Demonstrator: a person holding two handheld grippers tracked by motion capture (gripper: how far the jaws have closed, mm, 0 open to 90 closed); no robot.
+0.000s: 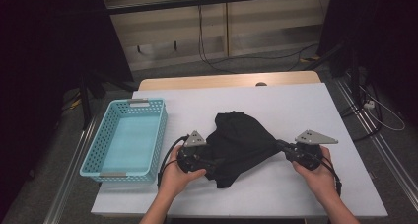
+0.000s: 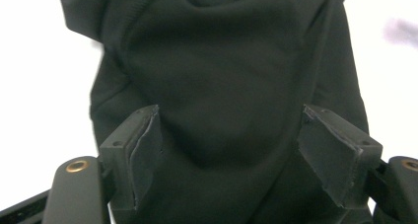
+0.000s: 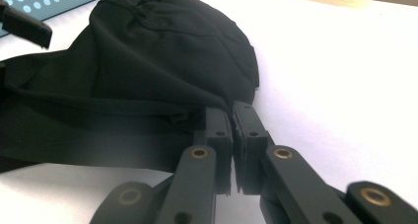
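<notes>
Around us the room is dim, cables trailing over the floor behind, and the white-topped bench (image 1: 305,110) catches most of the light. On it, roughly at the middle and a little toward our side, lies the black garment (image 1: 239,145), rumpled and pulled out into a point on its right.

That point is there because of our right gripper (image 1: 282,146): its fingers (image 3: 219,128) are pressed all but together on a pinch of the cloth's edge, and the fabric runs taut from them back into the heap. We judge that we hold it this way to anchor one corner so the other side can be drawn out against it.

Our left gripper (image 1: 209,161) sits at the garment's left edge. In the left gripper view its fingers (image 2: 143,150) stand well apart with a broad swell of cloth between them — the pads do not yet press on it, so nothing is gripped there. It seems placed low and square to the fabric so that it can close on a matching fold.

The light blue basket (image 1: 106,165) stands empty at the bench's left, just beside the left hand (image 1: 173,177) — probably where the cloth goes once it is folded.
</notes>
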